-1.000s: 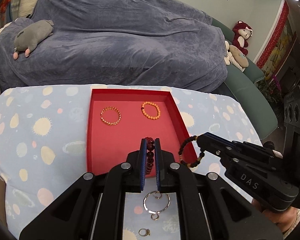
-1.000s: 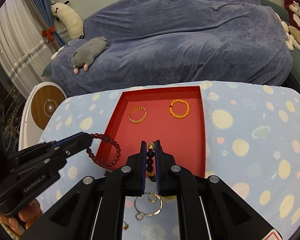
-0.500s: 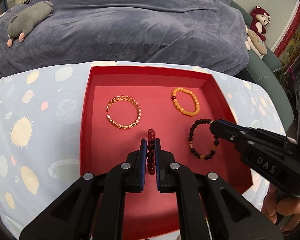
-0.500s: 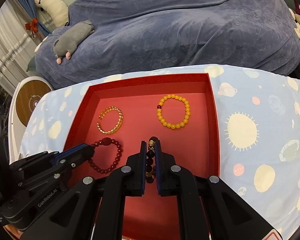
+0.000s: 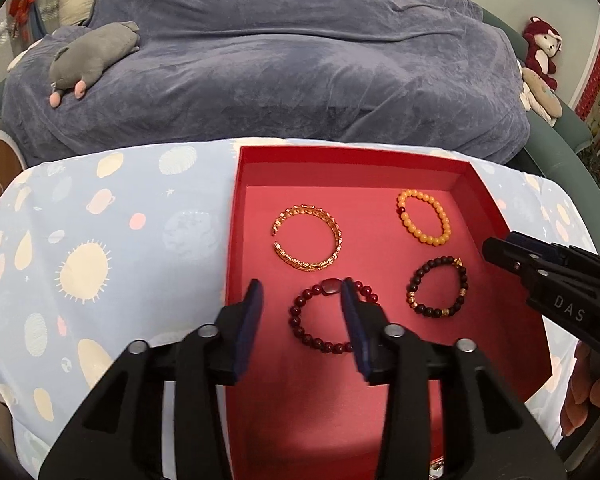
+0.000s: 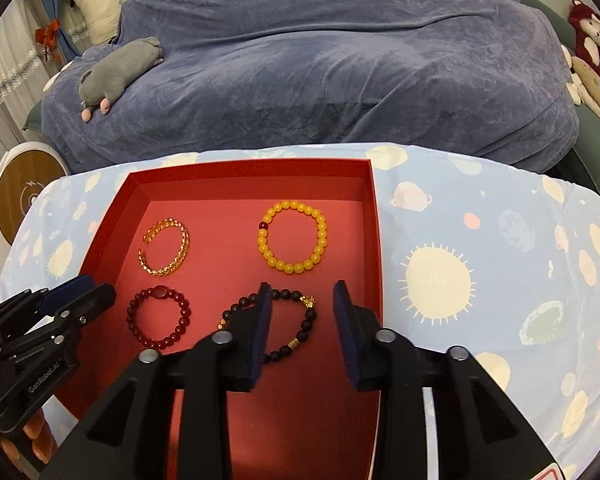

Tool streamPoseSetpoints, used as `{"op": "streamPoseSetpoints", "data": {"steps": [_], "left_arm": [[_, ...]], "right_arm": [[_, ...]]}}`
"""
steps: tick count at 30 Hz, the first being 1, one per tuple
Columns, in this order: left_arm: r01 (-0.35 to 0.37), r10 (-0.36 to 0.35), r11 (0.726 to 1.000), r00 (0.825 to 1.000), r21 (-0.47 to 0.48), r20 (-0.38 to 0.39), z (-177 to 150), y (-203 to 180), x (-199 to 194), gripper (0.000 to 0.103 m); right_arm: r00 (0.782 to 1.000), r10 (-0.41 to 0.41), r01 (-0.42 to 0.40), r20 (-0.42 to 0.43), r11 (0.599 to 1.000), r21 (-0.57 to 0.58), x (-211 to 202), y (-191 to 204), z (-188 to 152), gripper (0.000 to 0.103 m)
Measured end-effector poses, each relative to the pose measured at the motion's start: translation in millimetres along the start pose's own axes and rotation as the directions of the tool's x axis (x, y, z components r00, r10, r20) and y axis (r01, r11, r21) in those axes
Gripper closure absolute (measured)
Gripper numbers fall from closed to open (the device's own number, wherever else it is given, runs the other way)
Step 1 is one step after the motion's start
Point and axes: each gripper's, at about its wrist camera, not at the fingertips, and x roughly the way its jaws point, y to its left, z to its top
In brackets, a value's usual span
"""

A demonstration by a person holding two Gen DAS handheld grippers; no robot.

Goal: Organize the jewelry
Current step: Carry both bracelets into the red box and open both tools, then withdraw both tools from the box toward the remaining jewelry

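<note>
Both bracelets [image 5: 332, 322] released (grippers [image 6: 302, 302] apart)

The shallow red tray [image 5: 496, 216] at frame centre has a matt, paper-like lining. In it, the open gold metal bangle [image 5: 307, 244] glints, the yellow bead bracelet [image 6: 293, 237] looks glossy and smooth. Beneath, a printed pale-blue cloth [image 6: 480, 248]; across the top, a plush grey-blue velvety cover [image 6: 340, 52].
</note>
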Motion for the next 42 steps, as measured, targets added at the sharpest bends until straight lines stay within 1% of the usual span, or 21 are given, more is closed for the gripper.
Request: {"op": "streamPoseSetpoints", "data": {"steps": [1,3,7,10,13,19,22,27,33,36,39,42], "left_arm": [[-0.004,0.004,1.000,1.000,-0.002,0.014,0,1,-5,0.053],[-0.015,0.015,1.000,1.000,0.000,0.027,-1,1,-14,0.050],[-0.019,0.019,1.000,0.999,-0.005,0.048,-9,4,-35,0.050],[-0.021,0.021,1.000,0.998,-0.014,0.056,-21,7,-52,0.050],[-0.043,0.043,0.999,0.998,-0.007,0.053,-36,7,-65,0.050],[-0.028,0.029,0.999,0.999,-0.021,0.038,-71,8,-92,0.049],[-0.035,0.036,0.999,0.999,-0.026,0.023,-89,8,-100,0.049],[-0.045,0.045,0.998,0.999,-0.043,-0.003,-118,7,-109,0.049],[-0.046,0.044,0.997,0.998,-0.062,-0.033,-146,5,-116,0.049],[-0.049,0.045,0.996,0.998,-0.075,-0.045,-159,3,-119,0.043],[-0.044,0.040,0.995,0.998,-0.089,-0.048,-164,0,-120,0.041],[-0.039,0.034,0.994,0.998,-0.102,-0.049,-161,-3,-115,0.040]], "right_arm": [[1.000,0.003,-0.003,0.009,1.000,0.002,-6,0,-1,0.063],[1.000,0.011,-0.012,0.025,1.000,0.011,-17,-2,-3,0.063],[0.999,0.008,-0.008,0.048,1.000,0.011,-41,-2,-14,0.063],[0.999,0.004,-0.005,0.054,1.000,0.007,-58,0,-28,0.063],[0.999,-0.005,0.005,0.048,1.000,0.003,-73,2,-46,0.063],[0.999,-0.023,0.023,0.022,0.999,-0.027,-97,10,-93,0.063],[0.999,-0.036,0.036,0.005,0.998,-0.047,-106,16,-119,0.063],[0.999,-0.035,0.033,-0.033,0.998,-0.048,-116,21,-157,0.063],[0.998,-0.027,0.027,-0.064,1.000,0.003,-126,17,-193,0.063],[0.997,-0.025,0.026,-0.077,1.000,0.016,-129,15,-207,0.063],[0.996,-0.024,0.025,-0.090,0.999,0.020,-130,13,-217,0.063],[0.995,-0.023,0.025,-0.098,0.999,0.024,-130,11,-223,0.063]]}}
